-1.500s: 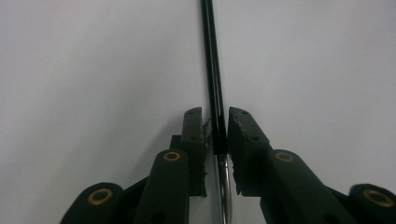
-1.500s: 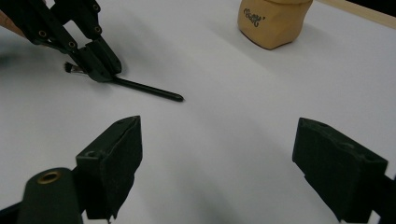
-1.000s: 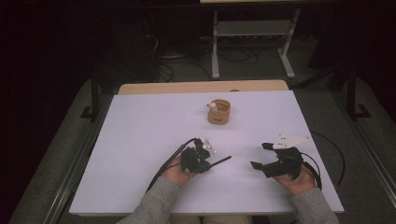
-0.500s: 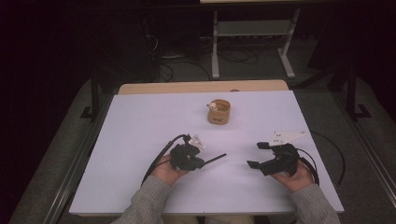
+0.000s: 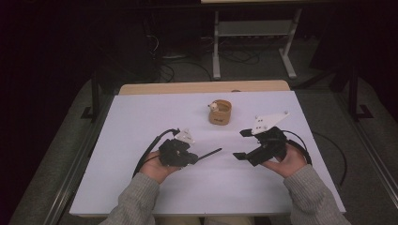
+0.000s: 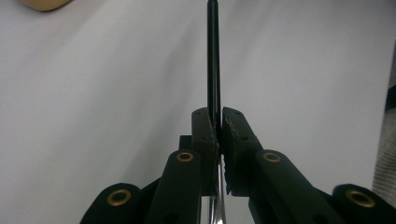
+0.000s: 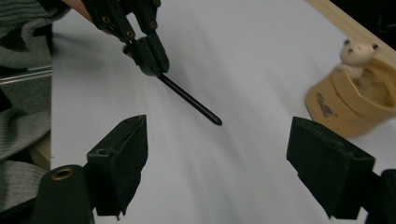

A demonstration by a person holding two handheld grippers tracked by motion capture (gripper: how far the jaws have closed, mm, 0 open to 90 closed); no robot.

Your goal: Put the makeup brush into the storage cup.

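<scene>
Left gripper (image 5: 199,157) jaws clamped on black rod (image 5: 209,153), right gripper (image 5: 244,144) jaws wide, mid-table (image 5: 141,117).

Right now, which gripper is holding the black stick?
The left gripper. It is shut on the thin black stick, which pokes out in front of it. The right gripper is open, with nothing between its jaws.

A tan cup (image 5: 220,113) with a small toy bear (image 5: 214,106) at its rim stands at upper centre of the white table (image 5: 141,117). Beyond, a metal stand (image 5: 253,42) and cables (image 5: 173,65) occupy the dark floor.
</scene>
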